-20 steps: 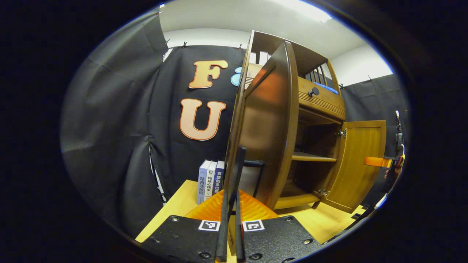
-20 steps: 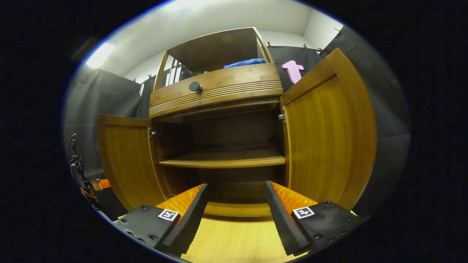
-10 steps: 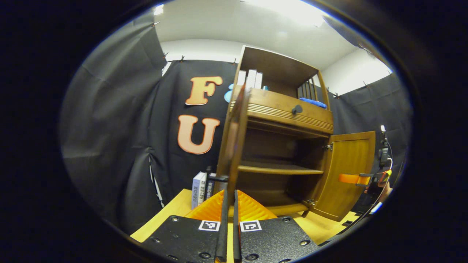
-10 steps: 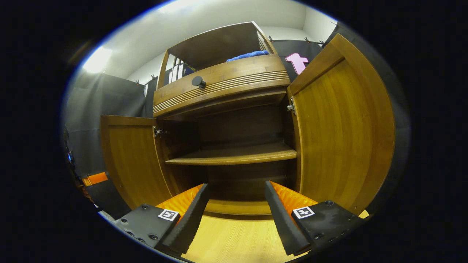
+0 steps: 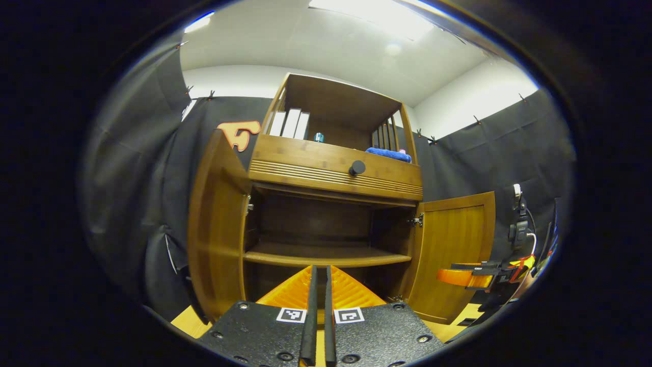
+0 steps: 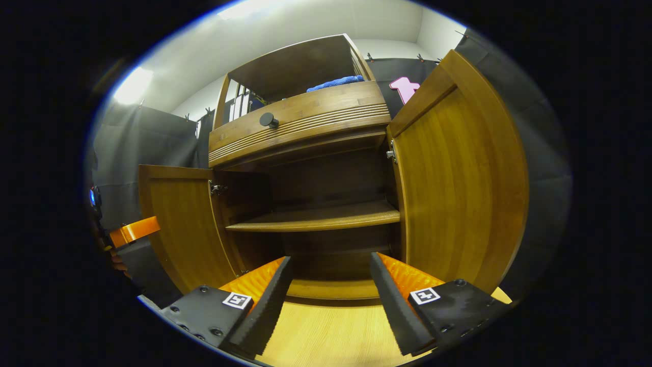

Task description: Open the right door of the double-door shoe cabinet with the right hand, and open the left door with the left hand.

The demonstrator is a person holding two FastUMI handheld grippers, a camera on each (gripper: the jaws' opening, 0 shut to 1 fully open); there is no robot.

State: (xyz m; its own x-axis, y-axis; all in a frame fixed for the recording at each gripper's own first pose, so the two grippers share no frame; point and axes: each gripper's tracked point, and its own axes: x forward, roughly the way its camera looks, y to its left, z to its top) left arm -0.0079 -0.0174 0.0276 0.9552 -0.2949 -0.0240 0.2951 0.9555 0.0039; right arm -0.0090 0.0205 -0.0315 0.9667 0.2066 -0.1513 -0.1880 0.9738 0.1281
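Doors of the shoe cabinet (image 5: 336, 168) were seen swung wide: the left door (image 5: 216, 229) and right door (image 6: 458, 178) both stood open. The left gripper (image 5: 319, 285) was clenched on nothing; the right gripper (image 6: 330, 285) was held spread and empty. Rigid, hinged wooden panels were judged light to swing, best taken at the free edge.

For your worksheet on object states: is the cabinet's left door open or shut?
Open. The left door stands swung out from the cabinet, exposing the inner shelf.

left claw (image 5: 319, 311) | black textured plates | screws | square tag markers
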